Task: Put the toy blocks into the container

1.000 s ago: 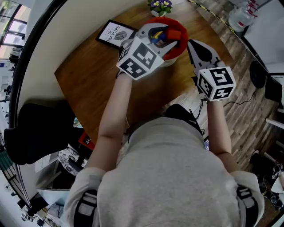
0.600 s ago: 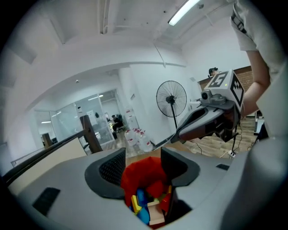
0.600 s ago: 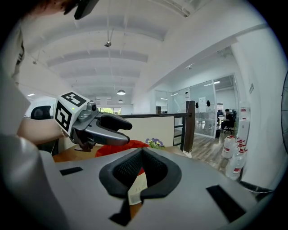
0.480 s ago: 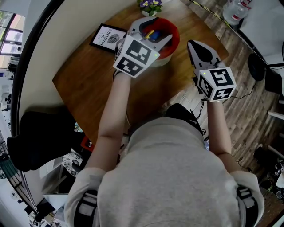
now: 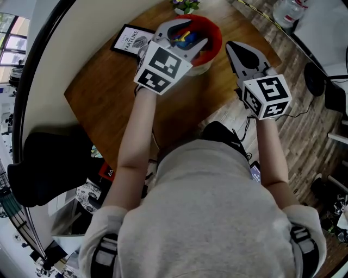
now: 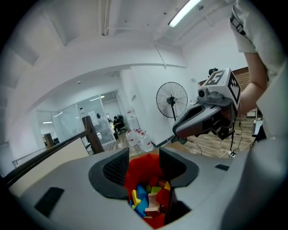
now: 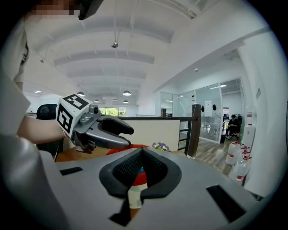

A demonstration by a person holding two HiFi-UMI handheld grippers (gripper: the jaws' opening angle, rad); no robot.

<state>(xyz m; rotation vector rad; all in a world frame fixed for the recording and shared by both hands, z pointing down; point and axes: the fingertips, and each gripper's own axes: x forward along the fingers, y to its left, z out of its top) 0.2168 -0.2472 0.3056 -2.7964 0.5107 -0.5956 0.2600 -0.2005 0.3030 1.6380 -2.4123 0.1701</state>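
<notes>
Left claw (image 5: 189, 33) over container (image 5: 217, 37) at bench (image 5: 109, 92) far edge; jaws part open, just narrowed, apparently empty. Blocks (image 6: 144, 200) inside. Right claw (image 5: 232, 49) closed, empty. Lift clear without clipping rim.

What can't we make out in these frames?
- Plant: head view, cut off by top edge.
- Container: right gripper view, mostly behind the right gripper's closed jaws.
- Picture frame, small print: head view, too small.
- Table, near corner: head view, hidden by the person's torso.
</notes>
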